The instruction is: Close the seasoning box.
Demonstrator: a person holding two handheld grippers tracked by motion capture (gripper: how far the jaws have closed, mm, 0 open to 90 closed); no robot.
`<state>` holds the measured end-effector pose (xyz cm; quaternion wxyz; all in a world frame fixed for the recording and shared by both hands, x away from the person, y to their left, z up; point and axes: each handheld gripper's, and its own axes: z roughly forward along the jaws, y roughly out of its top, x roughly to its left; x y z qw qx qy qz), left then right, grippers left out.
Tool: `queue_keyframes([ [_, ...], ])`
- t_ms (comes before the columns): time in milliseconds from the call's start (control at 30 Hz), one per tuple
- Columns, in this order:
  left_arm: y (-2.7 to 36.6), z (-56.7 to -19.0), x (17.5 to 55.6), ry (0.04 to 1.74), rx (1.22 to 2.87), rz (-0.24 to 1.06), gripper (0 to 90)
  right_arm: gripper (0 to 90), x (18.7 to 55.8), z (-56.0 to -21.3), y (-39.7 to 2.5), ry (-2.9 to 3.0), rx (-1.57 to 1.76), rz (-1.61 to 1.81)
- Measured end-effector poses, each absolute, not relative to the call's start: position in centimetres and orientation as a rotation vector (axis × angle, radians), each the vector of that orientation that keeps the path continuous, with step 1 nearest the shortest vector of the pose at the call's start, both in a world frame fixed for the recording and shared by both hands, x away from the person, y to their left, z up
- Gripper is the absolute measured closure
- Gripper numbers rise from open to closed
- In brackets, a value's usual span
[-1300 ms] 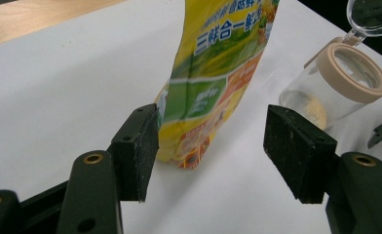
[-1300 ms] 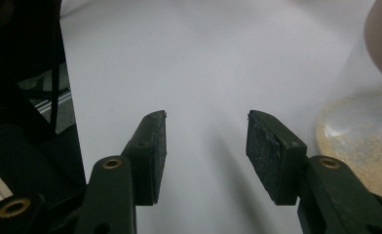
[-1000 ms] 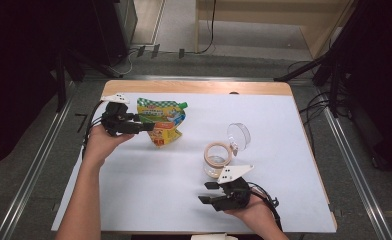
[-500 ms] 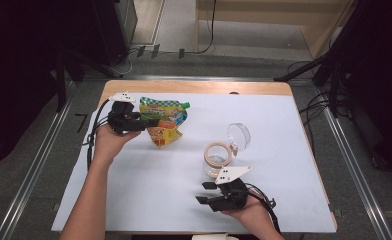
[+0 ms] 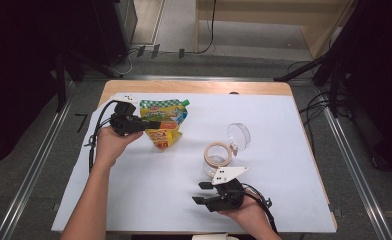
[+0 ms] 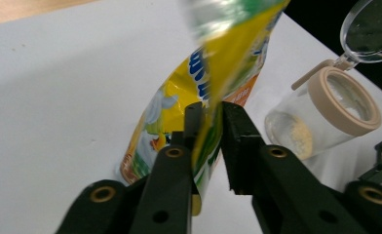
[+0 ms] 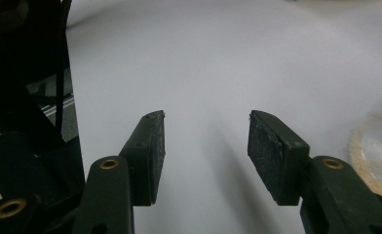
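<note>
My desk (image 5: 149, 200) is covered by a white sheet, with bare wood showing along its far edge. Toward the far left corner lies the yellow and green refill pouch (image 5: 165, 122), its green spout pointing at the far edge. My left tongs (image 5: 151, 125) are clamped on an edge of this pouch; in the left gripper view the foil edge runs up between both jaws (image 6: 209, 127). Near the desk's middle, closer to the right edge, lies a glass jar (image 5: 218, 156) with a beige rim, its clear hinged lid (image 5: 239, 134) flipped open. My right tongs (image 5: 200, 193) sit by the near edge, just beside the jar, spread apart with nothing between them (image 7: 206, 146).
</note>
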<state>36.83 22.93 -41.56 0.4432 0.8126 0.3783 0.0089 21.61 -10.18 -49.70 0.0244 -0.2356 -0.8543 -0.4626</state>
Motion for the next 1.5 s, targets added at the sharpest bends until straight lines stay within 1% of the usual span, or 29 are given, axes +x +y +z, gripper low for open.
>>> queue_keyframes([
  [100, 22.6, -41.7, 36.8, 0.923, 2.016, 0.005, 90.0, 48.9, 21.8, -49.6, -9.9, -2.630, -0.736, -1.446],
  [367, 22.3, -40.9, 36.4, 0.938, 2.022, 0.030, 90.0, 48.6, 22.1, -49.7, -9.5, -2.634, -0.765, -1.465],
  [500, 22.4, -40.0, 35.9, 0.937, 2.041, 0.013, 90.0, 49.5, 22.4, -49.7, -9.5, -2.637, -0.773, -1.474],
  [800, 22.1, -36.3, 33.0, 0.887, 2.047, -0.021, 90.0, 50.9, 22.4, -49.8, -8.5, -2.679, -0.779, -1.458],
  [900, 22.0, -35.7, 32.2, 0.856, 2.036, -0.033, 90.0, 52.9, 22.4, -49.7, -8.1, -2.679, -0.789, -1.464],
  [933, 21.9, -35.5, 32.0, 0.850, 2.036, -0.037, 90.0, 55.7, 22.5, -49.7, -8.0, -2.674, -0.806, -1.472],
  [1033, 21.5, -35.2, 31.4, 0.844, 2.053, -0.043, 90.0, 59.6, 22.8, -49.6, -7.8, -2.642, -0.910, -1.503],
  [1067, 21.5, -35.1, 31.1, 0.848, 2.055, -0.045, 90.0, 59.4, 22.9, -49.6, -7.7, -2.633, -0.925, -1.503],
  [1100, 21.4, -35.0, 30.9, 0.850, 2.056, -0.057, 90.0, 56.9, 23.0, -49.6, -7.6, -2.641, -0.927, -1.503],
  [1133, 21.4, -34.9, 30.6, 0.843, 2.060, -0.060, 90.0, 56.3, 23.0, -49.6, -7.4, -2.642, -0.930, -1.493],
  [1200, 21.3, -34.7, 30.0, 0.829, 2.065, -0.066, 90.0, 60.2, 23.1, -49.6, -7.1, -2.664, -0.927, -1.481],
  [1233, 21.3, -34.7, 30.0, 0.829, 2.065, -0.066, 90.0, 60.2, 23.1, -49.6, -7.1, -2.664, -0.927, -1.481],
  [1267, 21.3, -34.6, 29.6, 0.817, 2.067, -0.078, 90.0, 63.4, 23.2, -49.6, -7.0, -2.660, -0.941, -1.476],
  [1400, 20.7, -34.5, 28.7, 0.795, 2.099, -0.087, 90.0, 62.5, 23.5, -49.7, -6.4, -2.671, -0.928, -1.495],
  [1433, 20.4, -34.6, 28.5, 0.786, 2.114, -0.094, 90.0, 63.6, 23.6, -49.8, -6.2, -2.673, -0.931, -1.491],
  [1467, 20.1, -34.6, 28.2, 0.780, 2.127, -0.105, 90.0, 70.3, 23.9, -50.1, -5.8, -2.690, -0.934, -1.490],
  [1500, 19.9, -34.6, 28.0, 0.776, 2.135, -0.112, 90.0, 72.6, 23.9, -50.2, -5.6, -2.697, -0.935, -1.479],
])
